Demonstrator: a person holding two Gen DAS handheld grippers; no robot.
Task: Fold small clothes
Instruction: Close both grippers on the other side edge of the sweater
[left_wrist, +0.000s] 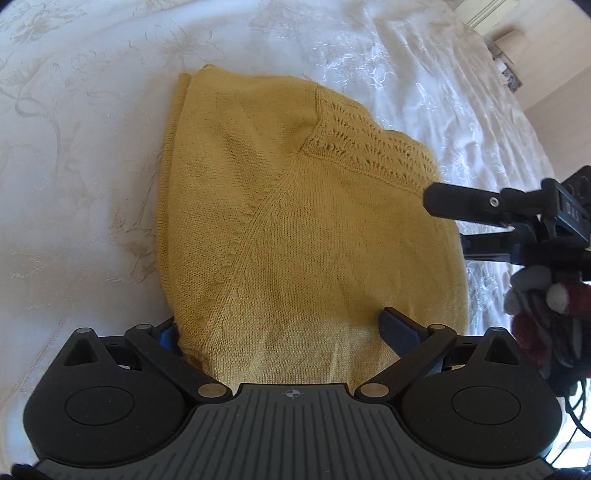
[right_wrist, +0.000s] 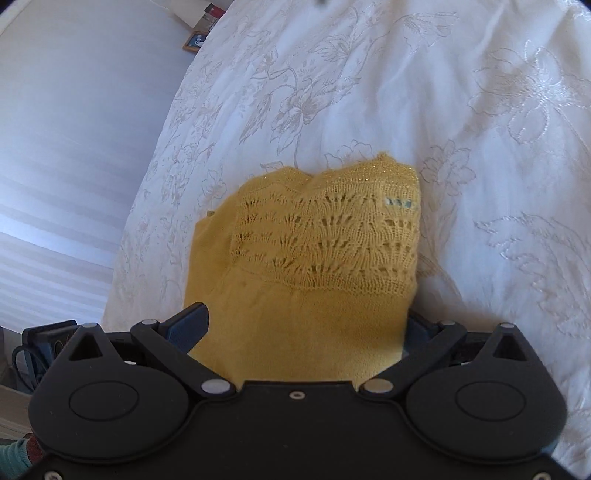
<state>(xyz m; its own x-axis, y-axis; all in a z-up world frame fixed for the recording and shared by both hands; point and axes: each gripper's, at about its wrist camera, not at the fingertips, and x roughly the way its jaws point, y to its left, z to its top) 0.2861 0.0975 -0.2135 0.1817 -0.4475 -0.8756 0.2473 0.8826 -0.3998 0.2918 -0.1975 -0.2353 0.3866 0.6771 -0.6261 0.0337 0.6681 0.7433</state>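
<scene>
A mustard-yellow knitted top (left_wrist: 303, 229) lies folded on a white embroidered bedspread (left_wrist: 81, 155), its lace-pattern yoke (left_wrist: 373, 147) toward the far right. My left gripper (left_wrist: 282, 332) is open wide, with the top's near edge lying between its fingers (left_wrist: 397, 328). My right gripper (left_wrist: 447, 218) comes in from the right, one finger over the top's right edge and one below. In the right wrist view the same top (right_wrist: 303, 295) fills the gap of the open right gripper (right_wrist: 304, 326), with the lace yoke (right_wrist: 328, 240) farther ahead.
The bedspread (right_wrist: 461, 110) stretches far beyond the top. The bed's edge drops off to a pale wall (right_wrist: 74, 147) on the left of the right wrist view, with small framed items (right_wrist: 195, 40) beyond. A gloved hand (left_wrist: 535, 302) holds the right gripper.
</scene>
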